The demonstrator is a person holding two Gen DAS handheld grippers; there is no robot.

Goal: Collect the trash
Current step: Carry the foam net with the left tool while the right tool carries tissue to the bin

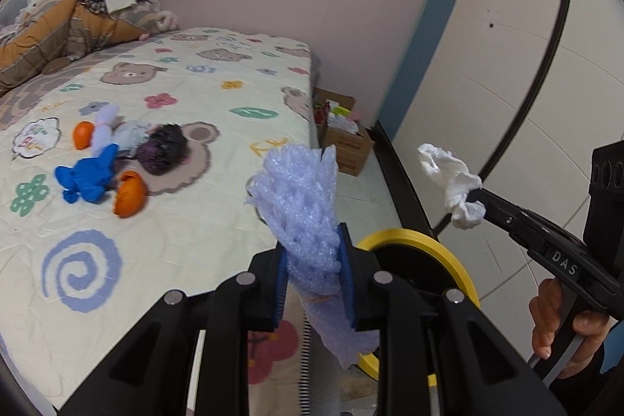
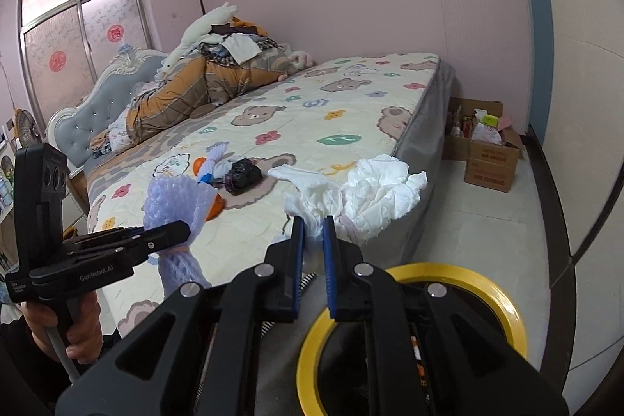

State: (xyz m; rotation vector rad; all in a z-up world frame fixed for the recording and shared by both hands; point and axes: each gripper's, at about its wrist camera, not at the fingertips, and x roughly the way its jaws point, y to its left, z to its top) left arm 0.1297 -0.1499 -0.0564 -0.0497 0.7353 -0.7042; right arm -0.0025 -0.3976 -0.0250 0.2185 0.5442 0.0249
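The bed (image 1: 163, 182) is still carrying a near-left cluster of scraps (image 1: 117, 162), so collecting is looking partway done. The yellow-rimmed bin (image 2: 503, 303) is waiting below. The left gripper (image 1: 314, 283) is clamping purple foam netting (image 1: 304, 197); the right gripper (image 2: 313, 240) is pinching crumpled white tissue (image 2: 374, 190).

I count two claws, my left claw (image 1: 312, 271) and my right claw (image 2: 313, 244). There are two pieces of lilac foam netting: one (image 1: 304, 205) in hand, one (image 1: 103, 127) on the bed. One crumpled white tissue (image 2: 374, 193), two orange peels (image 1: 130, 197) (image 1: 83, 134), one blue glove (image 1: 87, 176), one dark wad (image 1: 163, 147), one yellow-rimmed bin (image 2: 503, 303), two cardboard boxes (image 2: 493, 164) (image 2: 458, 139).
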